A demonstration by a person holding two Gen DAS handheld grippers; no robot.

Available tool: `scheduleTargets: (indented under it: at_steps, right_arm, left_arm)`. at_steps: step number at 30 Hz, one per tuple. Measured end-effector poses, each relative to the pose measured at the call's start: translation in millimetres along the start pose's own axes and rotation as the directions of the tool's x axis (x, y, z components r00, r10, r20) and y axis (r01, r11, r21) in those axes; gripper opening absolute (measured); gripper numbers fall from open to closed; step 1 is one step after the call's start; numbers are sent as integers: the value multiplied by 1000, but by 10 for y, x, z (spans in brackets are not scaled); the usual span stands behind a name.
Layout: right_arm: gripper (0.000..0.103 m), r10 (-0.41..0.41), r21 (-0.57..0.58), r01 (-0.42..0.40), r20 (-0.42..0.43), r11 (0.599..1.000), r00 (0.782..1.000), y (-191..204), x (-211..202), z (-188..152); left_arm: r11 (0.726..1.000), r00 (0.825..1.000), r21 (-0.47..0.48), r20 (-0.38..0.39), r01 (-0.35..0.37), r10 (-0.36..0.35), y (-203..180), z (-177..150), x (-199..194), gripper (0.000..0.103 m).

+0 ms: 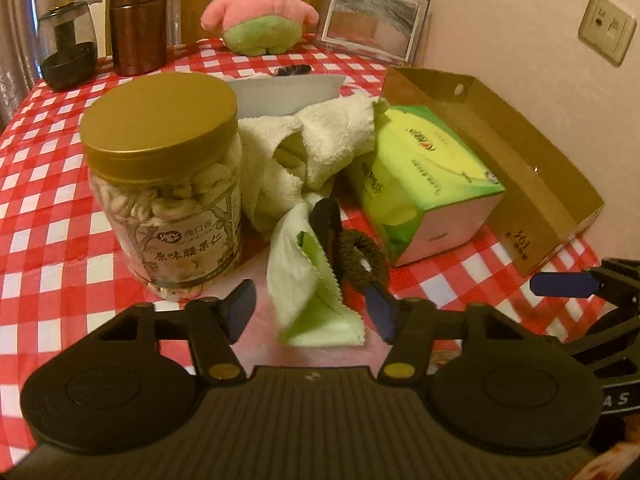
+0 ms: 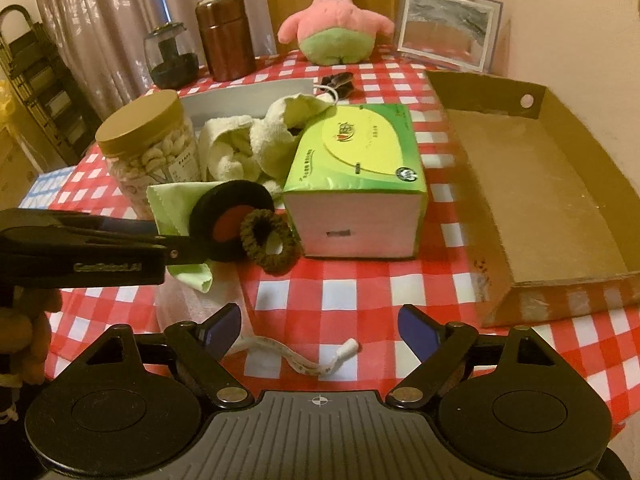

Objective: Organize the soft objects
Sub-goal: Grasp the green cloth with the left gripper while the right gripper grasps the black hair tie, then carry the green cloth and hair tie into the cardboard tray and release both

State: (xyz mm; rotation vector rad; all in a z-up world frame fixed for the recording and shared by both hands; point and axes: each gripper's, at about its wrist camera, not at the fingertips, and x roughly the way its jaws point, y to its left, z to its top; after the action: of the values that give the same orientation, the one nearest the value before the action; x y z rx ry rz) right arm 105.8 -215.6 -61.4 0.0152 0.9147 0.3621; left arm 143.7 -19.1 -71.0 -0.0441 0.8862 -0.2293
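On the red checked tablecloth lie a pale green cloth (image 1: 316, 300), a cream towel (image 1: 308, 148), a brown hair scrunchie (image 1: 362, 258) and a green tissue pack (image 1: 424, 176). My left gripper (image 1: 310, 310) is open, its jaws either side of the green cloth's near end, apart from it. A pink star plush (image 1: 256, 8) sits at the back. In the right wrist view my right gripper (image 2: 320, 330) is open and empty above the cloth, in front of the tissue pack (image 2: 356, 176), scrunchie (image 2: 270, 246) and towel (image 2: 240, 148). The left gripper (image 2: 132, 226) enters from the left.
A brown cardboard tray (image 2: 540, 184) lies at the right. A gold-lidded nut jar (image 1: 168, 184) stands left. A black round disc (image 2: 230, 220) leans by the scrunchie. A brown canister (image 2: 226, 36), a dark glass jar (image 2: 170, 56), a picture frame (image 2: 448, 28) and a white box (image 1: 288, 92) stand behind.
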Motion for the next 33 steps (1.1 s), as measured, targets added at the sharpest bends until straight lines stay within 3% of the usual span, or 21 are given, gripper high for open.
scheduleTargets:
  at_steps: [1,3,5,8,11,19,30,31,33]
  right_arm:
    - [86,2,-4,-2,-2,1000,1000,9,25,4]
    - [86,7,-14,-7,-5,1000,1000,41,65,18]
    - [86,14,-25,-14,-5,1000,1000,75,98,35]
    - [83,36,-46,-36,-6,998,999,150,174,58]
    - [72,58,-76,-58,-6,995,998,243,250,88]
    - [47,55,-165,-52,17,985,998,468,509,186]
    - [33,-6,-284,8,7,959,1000,645,883,166]
    - [30,-6,-293,9,10,956,1000,650,892,168]
    - [7,-17,-317,21,17,948,1000,663,895,169]
  left_arm:
    - [1000,1000,3,-5,-2,2,22,3,26,47]
    - [1000,1000,2,-12,-8,8,75,3,51,32]
    - [1000,1000,-4,-15,-11,11,138,-9,45,27]
    - [1000,1000,-13,-24,-16,16,242,-33,7,8]
    - [1000,1000,-30,-30,-6,5,333,-41,-63,1]
    - [996,1000,-89,28,-3,5,495,-17,-409,0]
    - [994,1000,-105,15,15,-13,545,-63,-481,0]
    - [994,1000,-109,15,19,-17,546,-67,-487,0]
    - [993,1000,-114,16,24,-22,539,-78,-496,0]
